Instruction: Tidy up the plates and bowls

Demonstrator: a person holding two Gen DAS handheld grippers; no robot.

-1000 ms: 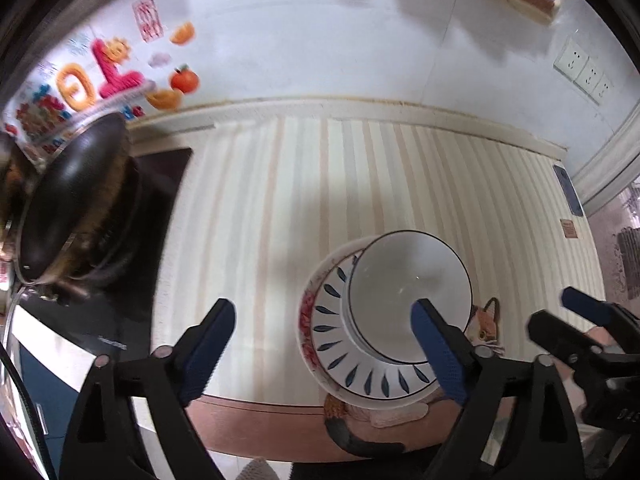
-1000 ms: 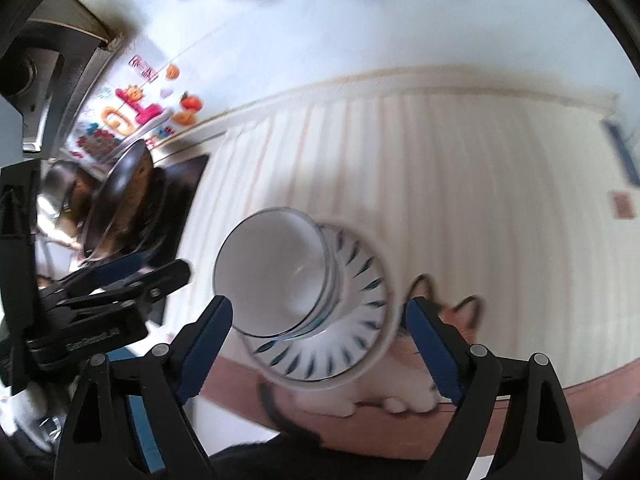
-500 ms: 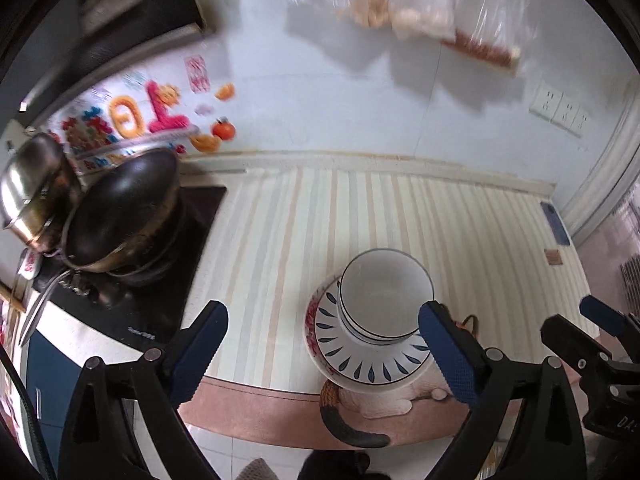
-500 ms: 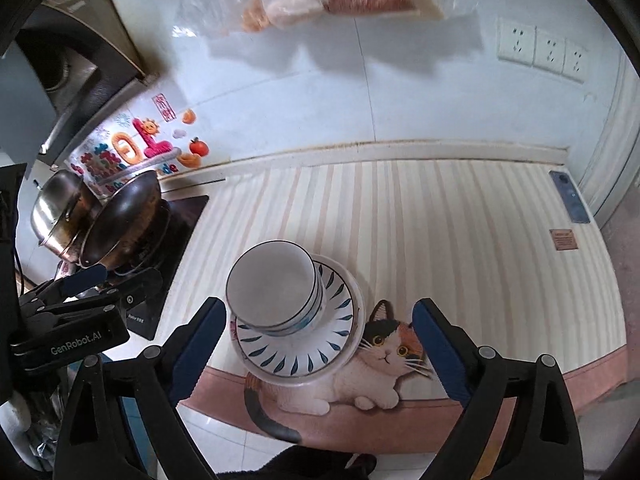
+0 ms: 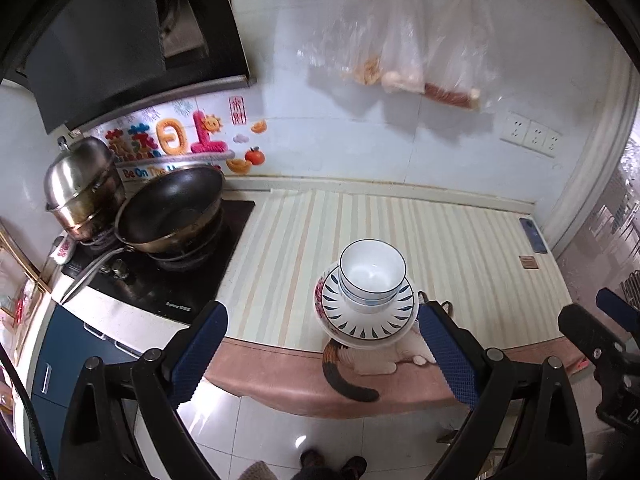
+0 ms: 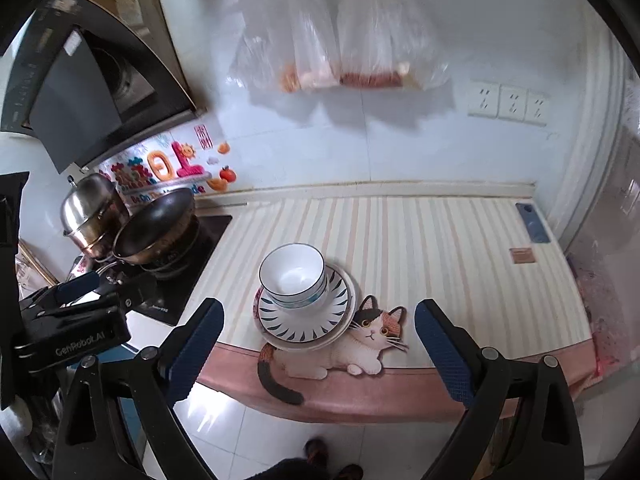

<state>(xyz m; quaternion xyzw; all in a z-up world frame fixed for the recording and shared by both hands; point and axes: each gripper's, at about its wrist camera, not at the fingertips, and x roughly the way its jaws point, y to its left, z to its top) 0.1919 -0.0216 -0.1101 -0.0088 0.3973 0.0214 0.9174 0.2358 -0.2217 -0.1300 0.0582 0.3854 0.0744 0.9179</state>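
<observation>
At the far left end of the counter [image 5: 280,240] we see a steel pot [image 5: 82,184] and a dark wok [image 5: 172,208] crowded together on a black hob [image 5: 192,280], under a slanted range hood [image 5: 120,40]. Bright stickers [image 5: 176,140] line the wall behind them. Our left gripper [image 5: 322,354] hangs out past the counter's front edge with its blue fingers spread wide and nothing between them. Near the front edge, about midway along, stands the stack of plates [image 5: 366,320] with white bowls [image 5: 372,276] nested on top; the lowest plate juts slightly over a printed cat [image 6: 368,340] on the striped mat. Our right gripper [image 6: 318,354] also hangs off the front edge, its jaws having just been opening and now wide apart, empty, with the stack showing well beyond them. Clear bags of food [image 5: 408,60] hang on the wall above. Further right are three wall sockets [image 5: 530,134], and by the counter's far right corner lies a dark phone [image 5: 532,234].
</observation>
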